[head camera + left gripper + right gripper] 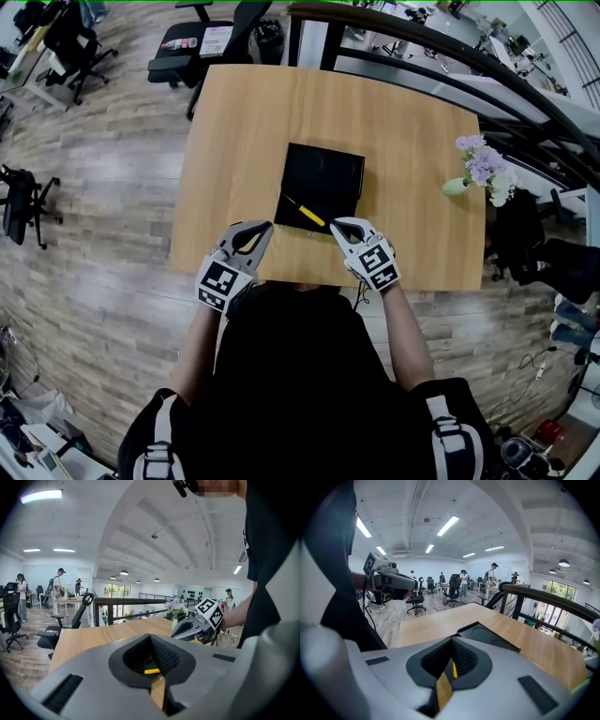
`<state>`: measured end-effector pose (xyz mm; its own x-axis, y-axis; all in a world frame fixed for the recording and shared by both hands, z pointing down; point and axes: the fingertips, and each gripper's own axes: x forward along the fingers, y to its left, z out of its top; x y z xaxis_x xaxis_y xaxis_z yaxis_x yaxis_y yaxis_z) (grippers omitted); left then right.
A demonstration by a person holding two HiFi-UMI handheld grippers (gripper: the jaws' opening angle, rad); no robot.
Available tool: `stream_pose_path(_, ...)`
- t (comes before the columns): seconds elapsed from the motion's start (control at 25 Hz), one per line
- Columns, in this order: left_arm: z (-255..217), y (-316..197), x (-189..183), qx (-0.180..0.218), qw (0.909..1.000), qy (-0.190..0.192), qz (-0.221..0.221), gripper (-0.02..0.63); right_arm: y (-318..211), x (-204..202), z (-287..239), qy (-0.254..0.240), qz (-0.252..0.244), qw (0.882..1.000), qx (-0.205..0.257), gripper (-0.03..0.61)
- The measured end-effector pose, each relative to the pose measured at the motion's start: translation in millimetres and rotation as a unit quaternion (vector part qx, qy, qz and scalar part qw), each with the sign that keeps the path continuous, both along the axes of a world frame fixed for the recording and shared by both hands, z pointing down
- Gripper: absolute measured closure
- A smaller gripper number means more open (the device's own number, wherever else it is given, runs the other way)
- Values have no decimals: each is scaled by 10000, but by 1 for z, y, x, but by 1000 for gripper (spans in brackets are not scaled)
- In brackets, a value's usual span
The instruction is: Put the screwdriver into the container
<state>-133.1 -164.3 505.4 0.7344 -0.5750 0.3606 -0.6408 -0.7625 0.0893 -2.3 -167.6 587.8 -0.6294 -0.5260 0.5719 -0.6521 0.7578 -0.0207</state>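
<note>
My right claw is pinched shut, and its tips meet on the near end of the screwdriver. In the right gripper view, a sliver of the yellow handle shows in the dark window just behind the tips, running along the line of the jaws. From those tips the screwdriver reaches away and to the left. The yellow handle is nearest me and the thin dark shaft lies beyond it, crossing the near edge of the container. I cannot tell whether the shaft rests on the container or is held just above it.

The container is black and flat. It sits on the wooden table straight ahead of both claws, and its near edge is just beyond my right tips.

My left claw is also closed, tip to tip, with nothing gripped. It hangs near the table's near edge, to the left of the right claw and apart from it. The screwdriver lies ahead and to the right of its tips. In the left gripper view, a short bar of yellow shows crosswise through the claw's own window.

A vase of pale flowers stands well off to the right of my right claw.
</note>
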Motion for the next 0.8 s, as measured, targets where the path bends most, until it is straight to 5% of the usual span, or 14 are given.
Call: stream_pose_path(0.8, -11, 36, 54, 50, 9999, -34, -154, 591, 41, 38, -44, -394, -123, 9986, 322, 554)
